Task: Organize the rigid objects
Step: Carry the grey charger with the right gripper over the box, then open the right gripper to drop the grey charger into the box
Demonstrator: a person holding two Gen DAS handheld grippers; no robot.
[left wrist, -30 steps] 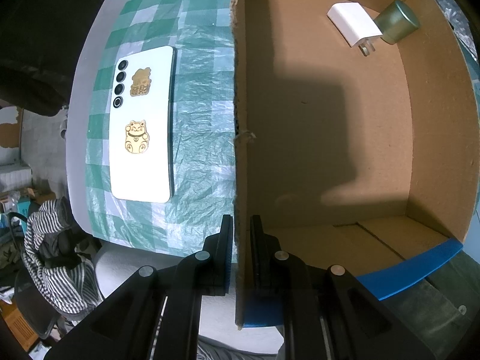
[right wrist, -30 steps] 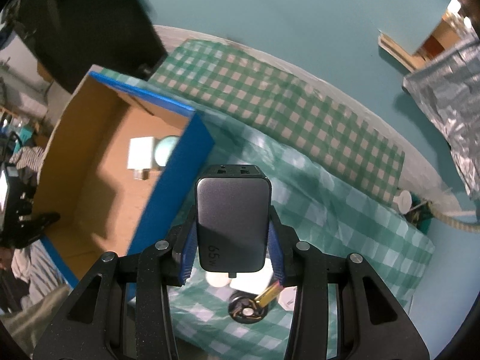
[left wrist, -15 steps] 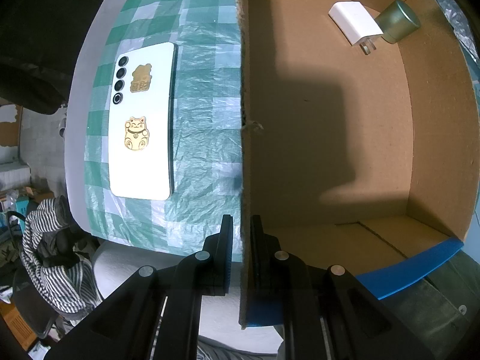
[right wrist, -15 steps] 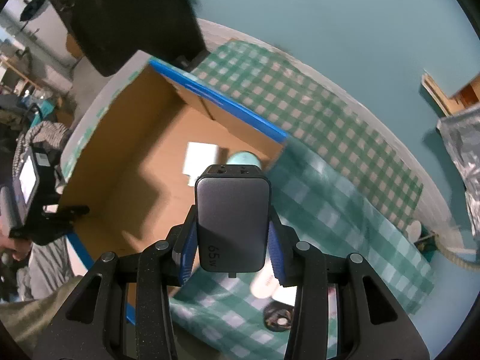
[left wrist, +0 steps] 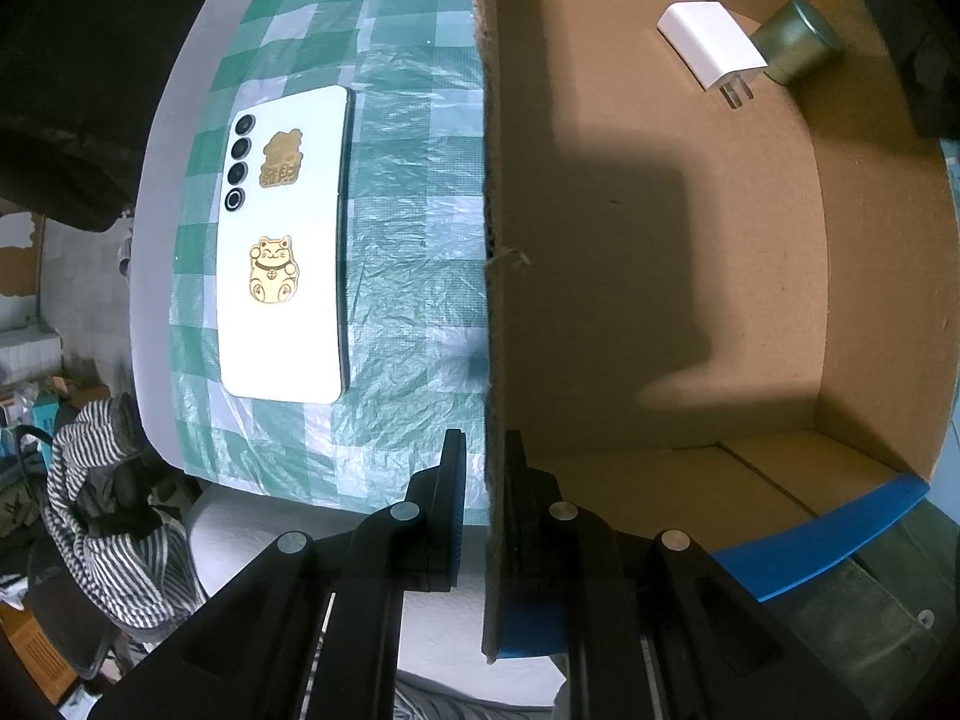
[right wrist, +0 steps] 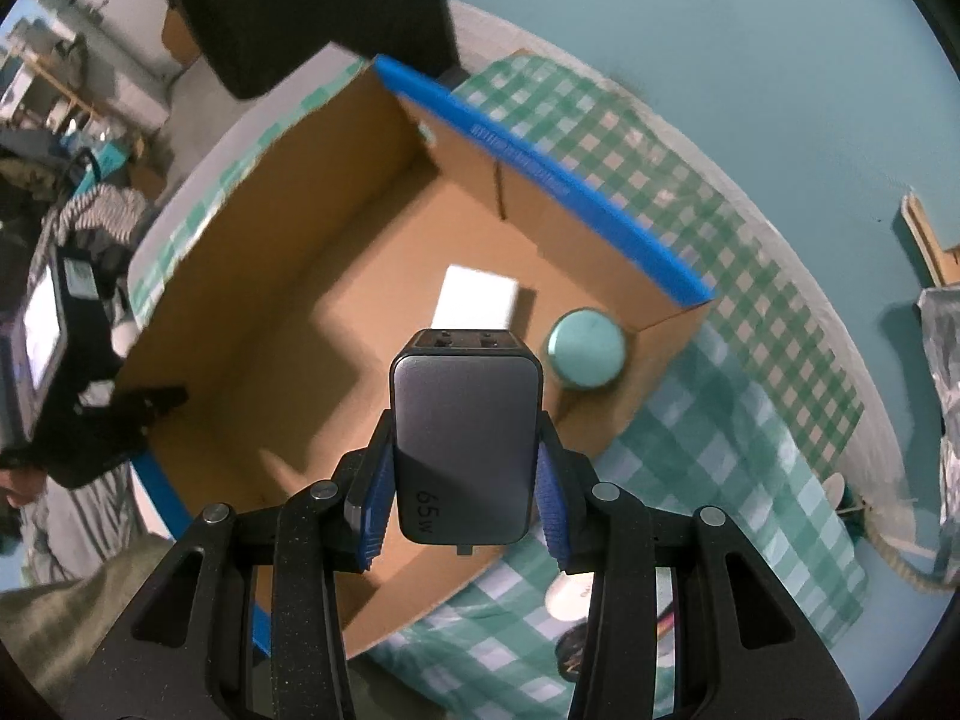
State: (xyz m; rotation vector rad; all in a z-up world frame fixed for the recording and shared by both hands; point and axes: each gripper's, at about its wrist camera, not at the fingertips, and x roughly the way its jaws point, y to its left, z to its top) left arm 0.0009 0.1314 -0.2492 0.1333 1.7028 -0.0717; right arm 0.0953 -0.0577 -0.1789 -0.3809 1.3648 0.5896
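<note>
Since a second ago your right gripper [right wrist: 462, 474] has carried the grey charger [right wrist: 465, 444] over the box [right wrist: 288, 276].
Left view — your left gripper [left wrist: 483, 486] clamps the box wall [left wrist: 489, 180]; phone [left wrist: 285, 246] lies left of it. Right view — jaws clamp the charger; white plug [right wrist: 477, 297] and round tin [right wrist: 585, 348] lie beyond.

The right gripper [right wrist: 465, 480], carrying the grey charger [right wrist: 465, 444], now hangs above the open cardboard box [right wrist: 336, 276] rather than beside its blue-edged wall over the checked cloth [right wrist: 720, 396]. The white plug [right wrist: 477, 297] and round tin [right wrist: 585, 348] sit just past the charger's tip.
</note>
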